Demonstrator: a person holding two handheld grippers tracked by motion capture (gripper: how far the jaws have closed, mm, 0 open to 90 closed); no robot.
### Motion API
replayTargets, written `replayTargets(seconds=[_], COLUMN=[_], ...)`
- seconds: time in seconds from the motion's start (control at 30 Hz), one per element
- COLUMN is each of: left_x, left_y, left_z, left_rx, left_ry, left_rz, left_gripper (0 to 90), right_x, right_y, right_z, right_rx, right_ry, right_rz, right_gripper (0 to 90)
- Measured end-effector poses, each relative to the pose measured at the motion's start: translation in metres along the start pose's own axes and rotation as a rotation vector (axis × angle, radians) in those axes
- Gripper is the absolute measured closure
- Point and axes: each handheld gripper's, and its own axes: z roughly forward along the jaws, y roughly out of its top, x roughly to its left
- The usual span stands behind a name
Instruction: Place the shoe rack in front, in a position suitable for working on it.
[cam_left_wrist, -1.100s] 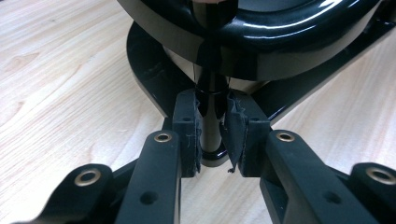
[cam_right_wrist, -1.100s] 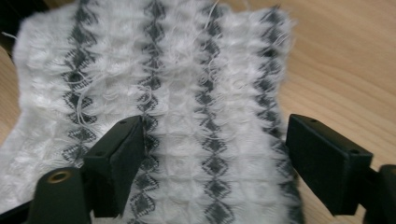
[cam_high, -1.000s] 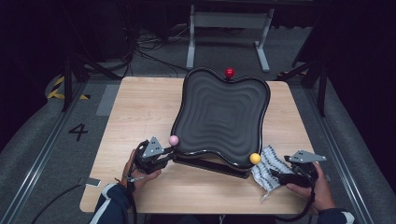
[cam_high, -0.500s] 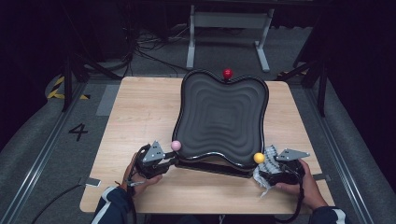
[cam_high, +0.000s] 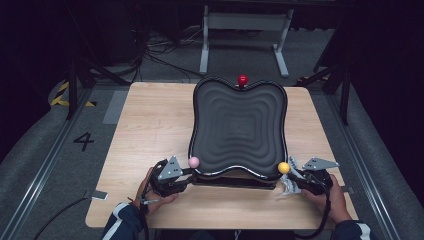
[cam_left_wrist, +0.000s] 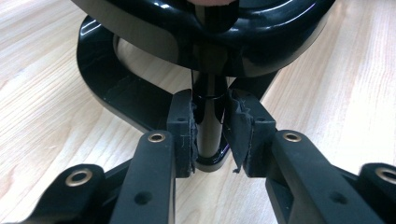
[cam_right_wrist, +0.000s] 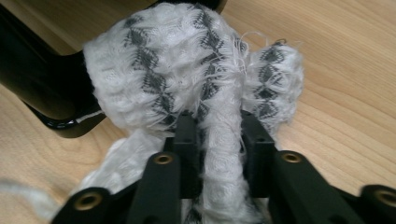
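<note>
We see a black wavy tray (cam_high: 239, 125) standing on a dark base near the middle of the wooden tabletop (cam_high: 150, 125), its long axis running from our near edge away toward the far edge. Its rippled surface faces up and looks a little tipped, the far edge higher in the high view. Three ball-topped posts sit at its rim: a red ball (cam_high: 242, 79) at the far edge, a pink ball (cam_high: 193, 162) at the near left corner and a yellow ball (cam_high: 283, 167) at the near right corner.

Our left claw (cam_left_wrist: 211, 140) is at the near left corner, under the pink ball. In the left gripper view its jaws stand narrow on either side of a glossy black post (cam_left_wrist: 210, 112) that runs upright from the base to the underside of the tray; the left pad (cam_left_wrist: 184, 135) touches the post, while the worn right pad sits against it or just beside it, and we cannot tell which.

Our right claw (cam_right_wrist: 218, 154) lies at the near right corner, just beside the yellow ball. Its jaws have just been closing and now pinch a fold of white cloth with a grey diamond pattern (cam_right_wrist: 187, 70), which bunches up ahead of the jaws against the tray's black base (cam_right_wrist: 42, 84). The pinched fold runs along the jaws, away from the hand.
</note>
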Motion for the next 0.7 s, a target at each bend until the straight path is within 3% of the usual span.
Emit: replayTargets(seconds=[0.27,0.43,0.6,0.7], left_x=[-0.002,-0.003,-0.006,-0.01], left_y=[0.002,0.003,0.006,0.01], left_z=[0.007,0.01,0.016,0.022], left_rx=[-0.001,-0.006,-0.006,-0.006], left_ry=[-0.011,-0.018,-0.019,-0.034], left_rz=[0.011,-0.002,-0.008,0.01], left_gripper=[72.7,73.0,73.2,73.4], right_x=[0.004,0.015,0.026,0.026], right_y=[-0.002,-0.005,-0.002,-0.001], right_z=[-0.009,-0.025,-0.027,-0.027], right_rx=[0.006,-0.023,-0.039,-0.035], right_ry=[-0.015,0.001,-0.004,-0.041], right_rz=[-0.032,-0.023,-0.042,-0.045], right_gripper=[79.6,79.8,79.9,79.9])
